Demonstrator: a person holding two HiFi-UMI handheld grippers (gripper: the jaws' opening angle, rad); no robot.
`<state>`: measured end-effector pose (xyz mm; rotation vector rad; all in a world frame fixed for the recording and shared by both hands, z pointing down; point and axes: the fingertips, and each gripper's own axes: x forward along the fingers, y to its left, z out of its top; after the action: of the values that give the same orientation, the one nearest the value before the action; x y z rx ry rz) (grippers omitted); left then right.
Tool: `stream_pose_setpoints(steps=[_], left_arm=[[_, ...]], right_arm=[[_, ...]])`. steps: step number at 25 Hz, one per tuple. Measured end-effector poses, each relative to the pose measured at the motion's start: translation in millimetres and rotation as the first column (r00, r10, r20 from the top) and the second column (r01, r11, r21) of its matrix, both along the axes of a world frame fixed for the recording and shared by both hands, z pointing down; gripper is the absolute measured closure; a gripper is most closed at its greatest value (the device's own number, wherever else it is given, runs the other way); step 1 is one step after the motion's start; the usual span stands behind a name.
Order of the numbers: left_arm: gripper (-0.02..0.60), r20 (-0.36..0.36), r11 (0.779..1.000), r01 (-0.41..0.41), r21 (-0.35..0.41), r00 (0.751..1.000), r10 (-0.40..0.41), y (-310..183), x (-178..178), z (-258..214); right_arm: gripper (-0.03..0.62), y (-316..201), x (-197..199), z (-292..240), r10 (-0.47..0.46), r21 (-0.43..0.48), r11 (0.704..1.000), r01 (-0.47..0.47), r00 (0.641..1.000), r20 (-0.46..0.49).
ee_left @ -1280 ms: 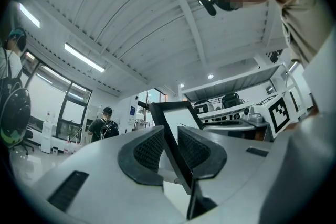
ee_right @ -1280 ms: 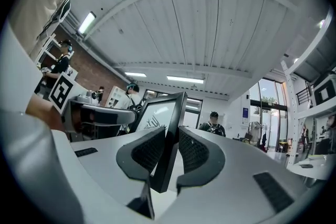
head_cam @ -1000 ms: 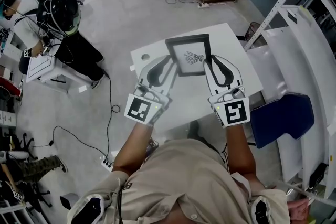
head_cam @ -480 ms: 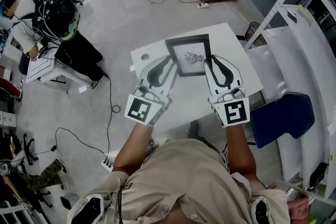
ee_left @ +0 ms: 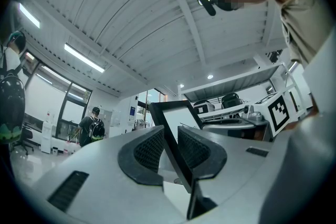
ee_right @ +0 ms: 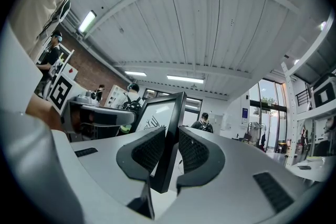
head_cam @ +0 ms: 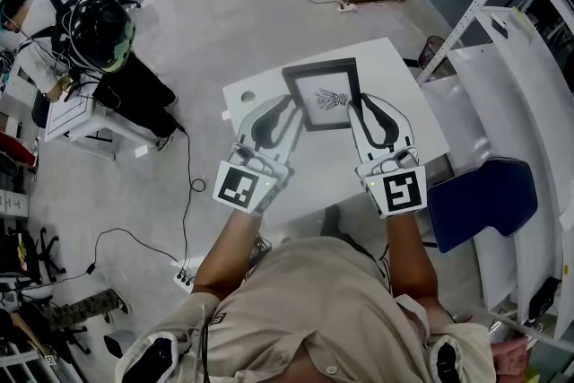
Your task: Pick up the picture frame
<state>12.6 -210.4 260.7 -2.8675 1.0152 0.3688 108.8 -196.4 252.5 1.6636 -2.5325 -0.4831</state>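
A black picture frame (head_cam: 323, 94) with a white sheet and a small dark drawing is held above the white table (head_cam: 408, 94). My left gripper (head_cam: 289, 114) is shut on the frame's left edge, and my right gripper (head_cam: 357, 109) is shut on its right edge. In the left gripper view the frame (ee_left: 173, 131) runs edge-on between the two dark pads (ee_left: 148, 149). In the right gripper view the frame (ee_right: 169, 134) is likewise pinched between the ribbed pads (ee_right: 192, 152), and the drawing shows on its face.
The small white table has a round hole (head_cam: 247, 97) near its left corner. White shelving (head_cam: 516, 76) and a blue chair seat (head_cam: 484, 197) stand to the right. A person with a backpack (head_cam: 103, 36) stands at the left, and cables (head_cam: 152, 238) trail on the floor.
Neither gripper nor the frame has moved. The person at the left shifted slightly, and the person at the top has walked farther away.
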Motion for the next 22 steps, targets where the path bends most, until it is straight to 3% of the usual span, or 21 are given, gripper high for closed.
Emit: stream_pose_setpoints(steps=[22], left_arm=[[0.500, 0.006, 0.999, -0.002, -0.033, 1.000, 0.002, -9, 2, 15]], right_arm=[[0.508, -9, 2, 14, 0.015, -0.045, 0.999, -0.016, 1.000, -0.017]])
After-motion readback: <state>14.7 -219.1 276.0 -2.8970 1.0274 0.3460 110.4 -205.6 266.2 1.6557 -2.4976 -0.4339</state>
